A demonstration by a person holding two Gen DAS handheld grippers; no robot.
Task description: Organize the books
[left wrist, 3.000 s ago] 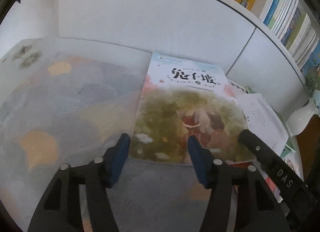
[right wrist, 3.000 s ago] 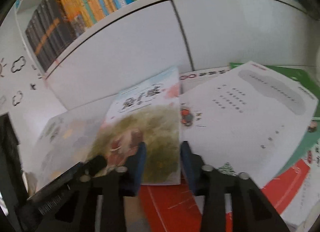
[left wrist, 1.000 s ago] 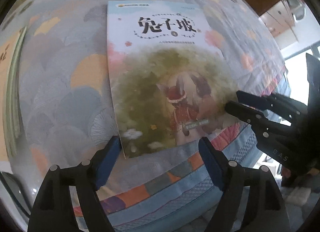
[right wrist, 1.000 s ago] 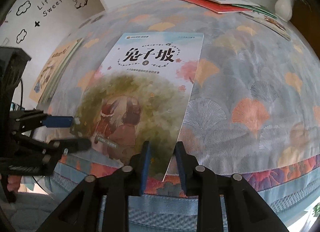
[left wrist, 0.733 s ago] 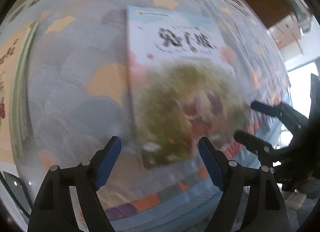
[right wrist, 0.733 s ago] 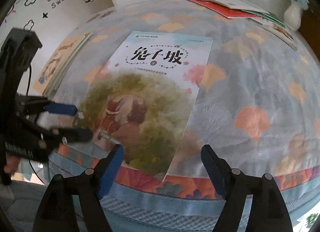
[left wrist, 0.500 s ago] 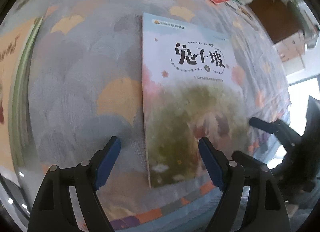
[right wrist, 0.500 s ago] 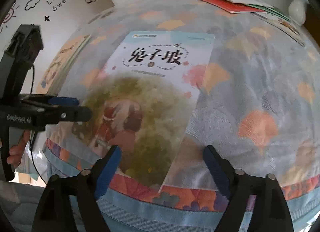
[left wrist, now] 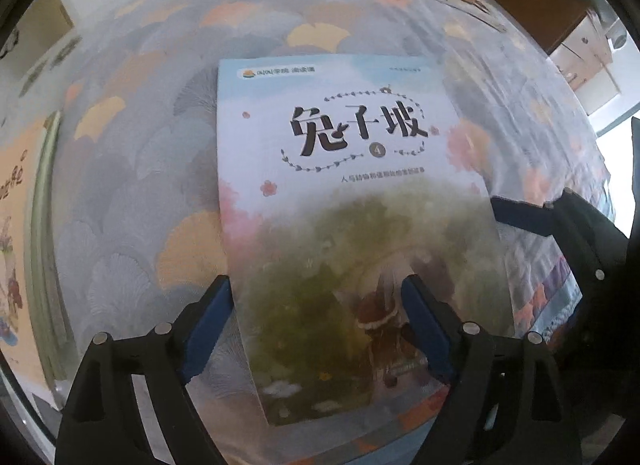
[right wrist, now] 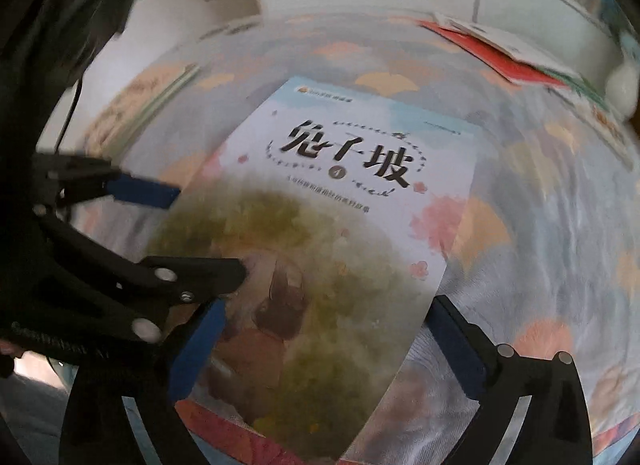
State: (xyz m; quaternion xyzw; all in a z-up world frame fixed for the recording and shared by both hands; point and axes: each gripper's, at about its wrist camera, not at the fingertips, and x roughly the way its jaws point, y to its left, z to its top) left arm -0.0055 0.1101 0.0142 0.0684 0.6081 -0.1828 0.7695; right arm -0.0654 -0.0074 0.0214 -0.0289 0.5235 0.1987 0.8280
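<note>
The picture book (left wrist: 344, 225) lies flat on the patterned counter (left wrist: 132, 185), long axis toward twelve o'clock, between the opening, empty fingers of both left gripper (left wrist: 316, 329) and right gripper (right wrist: 324, 349).

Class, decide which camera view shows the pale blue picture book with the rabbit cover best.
Left wrist view: the pale blue picture book lies sharp and nearly whole. The right wrist view shows it blurred, the left gripper overlapping its corner.

Soft daylight, motion blur, fisheye-warped edges
</note>
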